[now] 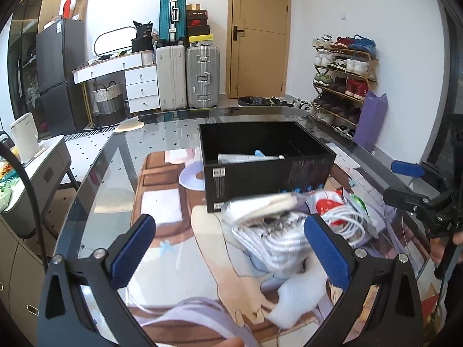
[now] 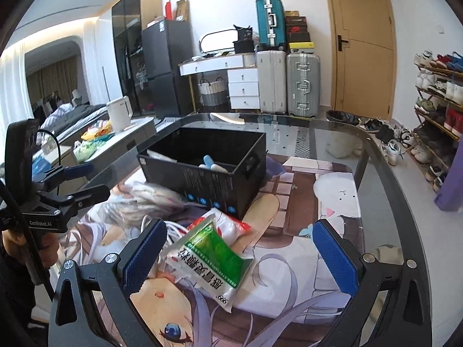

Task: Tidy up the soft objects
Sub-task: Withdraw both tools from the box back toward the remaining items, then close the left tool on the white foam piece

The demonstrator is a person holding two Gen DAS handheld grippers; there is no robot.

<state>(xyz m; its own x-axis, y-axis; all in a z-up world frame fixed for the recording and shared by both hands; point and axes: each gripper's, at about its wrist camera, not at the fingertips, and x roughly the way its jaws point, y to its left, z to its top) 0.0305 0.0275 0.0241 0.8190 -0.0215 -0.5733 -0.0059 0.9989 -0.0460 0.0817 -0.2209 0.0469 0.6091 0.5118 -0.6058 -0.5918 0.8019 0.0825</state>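
Observation:
A black open box [image 1: 266, 159] stands on a printed mat on the glass table [image 1: 121, 156], with a white tube and a blue item inside. My left gripper [image 1: 231, 251] is open above the mat. A blurred grey-white striped soft bundle [image 1: 272, 243] lies against its right pad [image 1: 327, 251]. Beside the bundle lie a white cable coil [image 1: 347, 219] and a red-white packet [image 1: 327, 205]. My right gripper [image 2: 238, 257] is open over a green-white packet [image 2: 211, 260], which lies between its fingers near the left pad [image 2: 141, 254]. The box [image 2: 202, 167] stands beyond the packets.
The left gripper [image 2: 78, 182] shows at the left edge of the right wrist view, held by a hand. The rounded table edge [image 2: 385, 156] runs at the right. Suitcases [image 1: 188, 78], a shoe rack [image 1: 344, 81] and a side table with a white kettle [image 2: 120, 114] stand around.

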